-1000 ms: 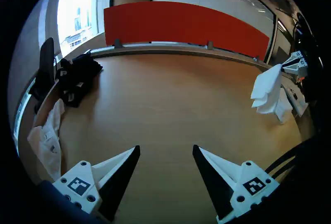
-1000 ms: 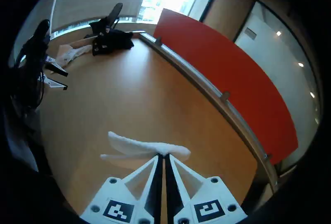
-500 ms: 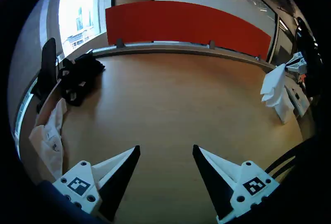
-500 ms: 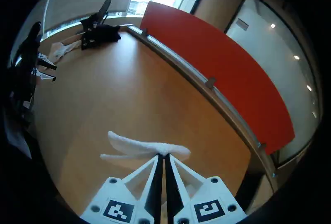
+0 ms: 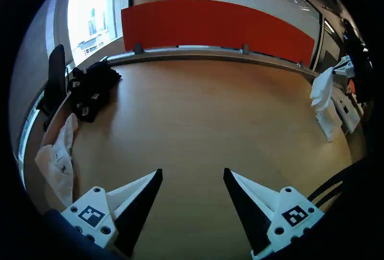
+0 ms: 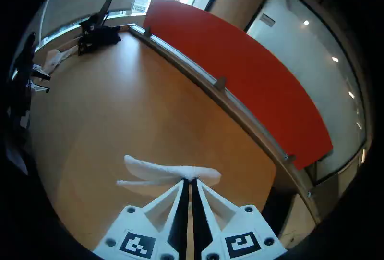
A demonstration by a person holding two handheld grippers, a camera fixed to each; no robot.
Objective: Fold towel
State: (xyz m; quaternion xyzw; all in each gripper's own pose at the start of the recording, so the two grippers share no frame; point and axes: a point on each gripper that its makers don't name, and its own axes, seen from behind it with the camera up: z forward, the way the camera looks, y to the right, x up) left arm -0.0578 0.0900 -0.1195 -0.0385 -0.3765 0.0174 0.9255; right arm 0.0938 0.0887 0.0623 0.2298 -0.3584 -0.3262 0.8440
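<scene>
A white towel (image 6: 165, 172) hangs folded from my right gripper (image 6: 190, 182), whose fingers are shut on its top edge above the wooden table (image 6: 125, 111). In the left gripper view the same towel (image 5: 325, 101) dangles at the far right, off the table's right end, with the right gripper (image 5: 346, 67) pinching it from above. My left gripper (image 5: 192, 173) stands open low over the table's near edge with nothing between its fingers. In the right gripper view the left gripper (image 6: 37, 80) is small at the far left.
A red partition (image 5: 216, 24) runs along the table's far edge. A black bag (image 5: 91, 89) and a white plastic bag (image 5: 57, 161) lie at the table's left end. A dark chair (image 5: 54, 75) stands beyond them by the window.
My right gripper has carried the towel farther right and away from the table's middle. The left gripper has stayed in place and open.
</scene>
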